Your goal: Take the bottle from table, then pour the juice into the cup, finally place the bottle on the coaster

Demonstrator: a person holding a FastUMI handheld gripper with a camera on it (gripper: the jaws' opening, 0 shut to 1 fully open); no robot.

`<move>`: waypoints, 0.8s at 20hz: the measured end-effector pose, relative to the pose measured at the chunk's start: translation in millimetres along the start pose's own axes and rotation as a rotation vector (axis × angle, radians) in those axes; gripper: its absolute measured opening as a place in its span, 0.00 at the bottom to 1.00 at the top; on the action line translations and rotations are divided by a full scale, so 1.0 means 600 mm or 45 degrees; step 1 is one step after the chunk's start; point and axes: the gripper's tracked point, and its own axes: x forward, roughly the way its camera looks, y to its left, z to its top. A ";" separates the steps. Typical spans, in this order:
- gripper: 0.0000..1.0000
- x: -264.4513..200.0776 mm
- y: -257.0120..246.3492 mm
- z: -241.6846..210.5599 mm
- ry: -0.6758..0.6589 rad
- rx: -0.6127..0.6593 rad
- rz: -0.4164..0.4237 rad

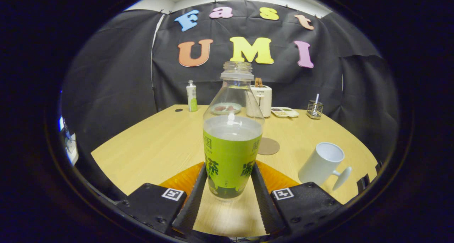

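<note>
A clear, uncapped bottle (232, 154) with a green label stands upright between my fingers, about half full of pale juice. My gripper (228, 169) is shut on it, and both fingers (194, 197) press against the labelled lower part. I cannot tell whether its base rests on the wooden table (152, 147) or hangs just above it. A white cup (322, 163) with its handle turned toward me stands to the right, just beyond the right finger. A round brown coaster (268, 146) lies flat on the table just behind and to the right of the bottle.
At the table's far edge stand a small white-and-green bottle (192, 95), a plate (226, 109) of food seen through the bottle, a white toaster (261, 100), a divided snack tray (284, 111) and a wire holder (314, 109).
</note>
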 end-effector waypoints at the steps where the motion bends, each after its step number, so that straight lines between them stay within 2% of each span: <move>1: 0.77 -0.006 0.001 0.008 -0.002 0.022 0.000; 5: 0.76 -0.015 0.024 0.033 0.019 0.203 0.076; 16: 0.76 -0.017 0.050 0.037 0.172 0.714 0.259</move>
